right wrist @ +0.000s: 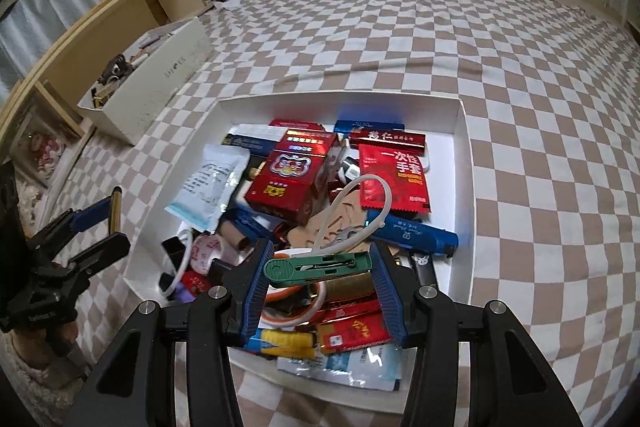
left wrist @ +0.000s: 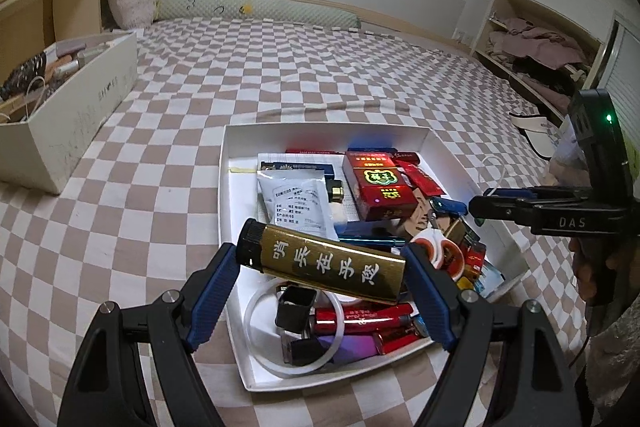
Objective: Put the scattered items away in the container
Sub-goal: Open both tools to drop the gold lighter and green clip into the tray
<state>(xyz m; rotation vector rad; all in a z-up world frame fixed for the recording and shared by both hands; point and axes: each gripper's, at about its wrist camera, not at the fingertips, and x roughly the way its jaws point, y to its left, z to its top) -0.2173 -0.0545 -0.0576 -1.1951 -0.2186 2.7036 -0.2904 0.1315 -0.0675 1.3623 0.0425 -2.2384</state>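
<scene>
While both hands hover over the crowded white tray (left wrist: pixel 420 131) on the checkered bed (left wrist: pixel 280 67), the left gripper (left wrist: pixel 320 267) pinches a gold lighter (left wrist: pixel 328 263) endwise, and the right gripper (right wrist: pixel 320 267) clamps a green clip (right wrist: pixel 316 265), apparently ready to drop them in. Farther left sits a second, cream box (left wrist: pixel 80 107) of oddments.

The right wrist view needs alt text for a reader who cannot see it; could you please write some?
The right hand-held gripper holds a green clip over a white tray crowded with small items, on a checkered bed sheet.
</scene>
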